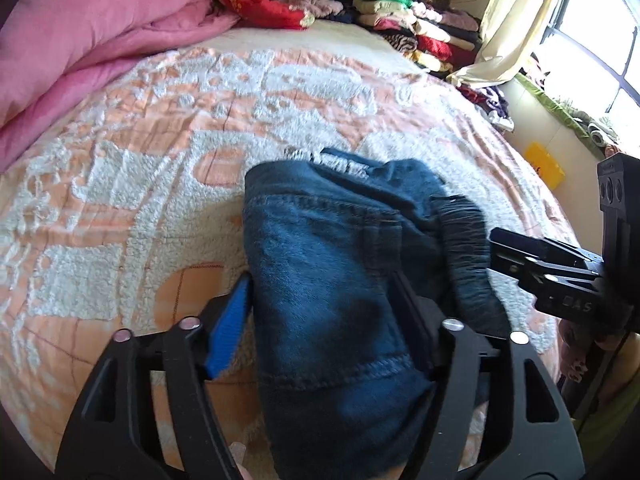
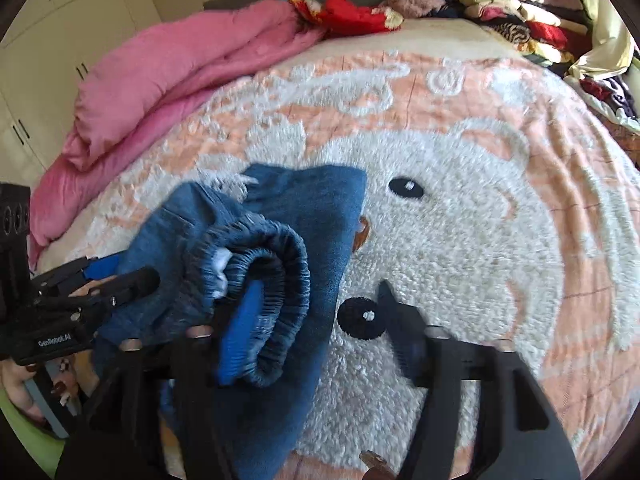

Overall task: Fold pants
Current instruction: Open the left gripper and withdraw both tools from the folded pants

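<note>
Denim pants (image 1: pixel 332 280) bunch between the left gripper (image 1: pixel 324 312)'s spread jaws, its 3 o'clock finger hidden. Only the right view shows the right gripper (image 2: pixel 316 316) spread, elastic waistband (image 2: pixel 276 280) draping its 9 o'clock pad.

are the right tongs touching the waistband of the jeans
Touching. In the right wrist view, the right tongs' blue pad sits inside the elastic waistband of the jeans, fabric draped over it.

Bed (image 2: pixel 500 240) bears folded jeans (image 2: pixel 312 220), pink quilt (image 2: pixel 168 80), seemingly stacked clothes (image 2: pixel 520 12).
</note>
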`<action>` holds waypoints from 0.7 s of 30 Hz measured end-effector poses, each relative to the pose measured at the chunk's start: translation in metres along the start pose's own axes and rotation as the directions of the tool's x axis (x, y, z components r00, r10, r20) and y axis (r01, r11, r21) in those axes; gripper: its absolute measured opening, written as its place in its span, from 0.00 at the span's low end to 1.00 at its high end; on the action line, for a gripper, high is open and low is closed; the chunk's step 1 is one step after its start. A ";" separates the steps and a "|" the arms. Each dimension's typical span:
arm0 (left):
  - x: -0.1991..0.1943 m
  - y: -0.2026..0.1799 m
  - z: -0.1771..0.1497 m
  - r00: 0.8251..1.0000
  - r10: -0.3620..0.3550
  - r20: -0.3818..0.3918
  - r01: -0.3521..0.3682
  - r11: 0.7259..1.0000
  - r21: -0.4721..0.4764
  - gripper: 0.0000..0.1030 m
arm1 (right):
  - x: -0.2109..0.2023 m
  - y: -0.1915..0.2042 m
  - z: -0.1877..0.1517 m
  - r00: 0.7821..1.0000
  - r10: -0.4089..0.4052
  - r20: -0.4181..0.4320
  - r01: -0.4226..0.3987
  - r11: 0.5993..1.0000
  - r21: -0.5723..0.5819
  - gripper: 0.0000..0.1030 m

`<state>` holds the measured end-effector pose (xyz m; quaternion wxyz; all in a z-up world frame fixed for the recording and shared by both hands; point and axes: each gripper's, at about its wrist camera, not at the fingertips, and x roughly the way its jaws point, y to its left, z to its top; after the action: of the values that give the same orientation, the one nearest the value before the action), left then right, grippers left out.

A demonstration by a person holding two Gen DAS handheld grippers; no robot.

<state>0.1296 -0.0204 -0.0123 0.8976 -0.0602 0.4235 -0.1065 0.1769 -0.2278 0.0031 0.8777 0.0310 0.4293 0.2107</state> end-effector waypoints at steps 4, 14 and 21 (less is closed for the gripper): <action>-0.023 -0.007 -0.002 0.999 -0.001 0.041 0.001 1.000 0.014 0.79 | -0.031 0.007 -0.006 0.998 -0.003 0.060 0.005 1.000 -0.021 0.86; -0.068 -0.019 -0.023 0.995 0.026 0.092 -0.030 0.999 0.045 0.91 | -0.090 0.029 -0.033 0.984 -0.056 0.171 0.071 0.994 -0.087 0.95; -0.079 -0.012 -0.047 0.997 0.046 0.065 -0.048 0.999 0.025 0.91 | -0.105 0.043 -0.057 0.980 -0.080 0.181 0.104 0.986 -0.130 0.95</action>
<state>0.0433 -0.0142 0.0195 0.9138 -0.0417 0.3942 -0.0890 0.0613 -0.2380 0.0550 0.9208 -0.0316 0.3358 0.1958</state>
